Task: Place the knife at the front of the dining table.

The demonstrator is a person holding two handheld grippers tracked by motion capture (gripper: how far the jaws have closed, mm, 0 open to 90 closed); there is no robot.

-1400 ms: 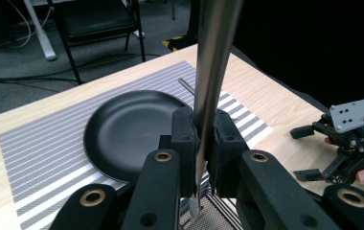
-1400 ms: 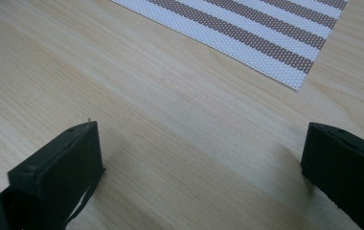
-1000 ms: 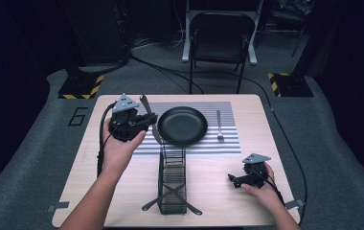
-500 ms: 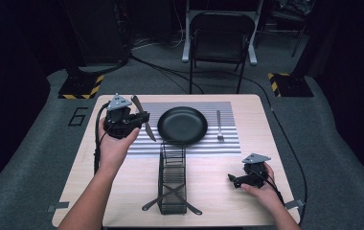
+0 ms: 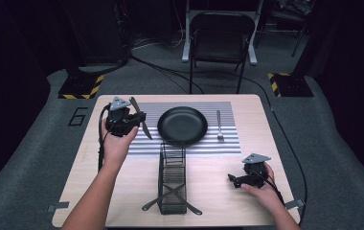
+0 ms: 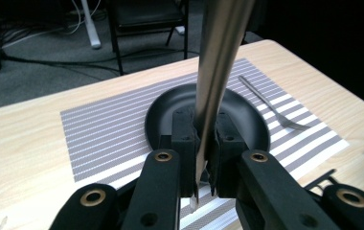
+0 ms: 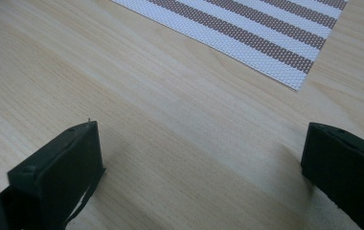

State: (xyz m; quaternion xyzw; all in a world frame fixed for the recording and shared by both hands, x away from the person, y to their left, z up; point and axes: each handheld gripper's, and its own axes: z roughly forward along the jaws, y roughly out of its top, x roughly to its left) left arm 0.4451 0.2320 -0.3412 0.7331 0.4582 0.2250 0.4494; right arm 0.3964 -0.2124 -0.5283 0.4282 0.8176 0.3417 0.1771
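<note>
over mat's left edge, left tool (image 5: 139, 120) shifted slightly left, gripping knife (image 5: 140, 116).

The place looks like a recording studio or a research lab, not a home. The wooden tabletop (image 5: 122, 191) stands alone on a grey carpet floor (image 5: 36, 158), and the background around it is very dark. On the carpet, a large number 6 (image 5: 78, 116) is marked beside the tabletop. Two black bases with yellow and black hazard stripes (image 5: 80, 86) stand on the floor at the far corners, and black cables (image 5: 170, 72) run across the carpet. A black folding chair (image 5: 217, 43) stands behind the tabletop. Pieces of grey tape (image 5: 56, 207) hold the near corners of the tabletop. The striped placemat (image 5: 228, 143) with a black plate (image 5: 182, 125) and a fork (image 5: 219, 125) looks arranged like a test setup.
</note>
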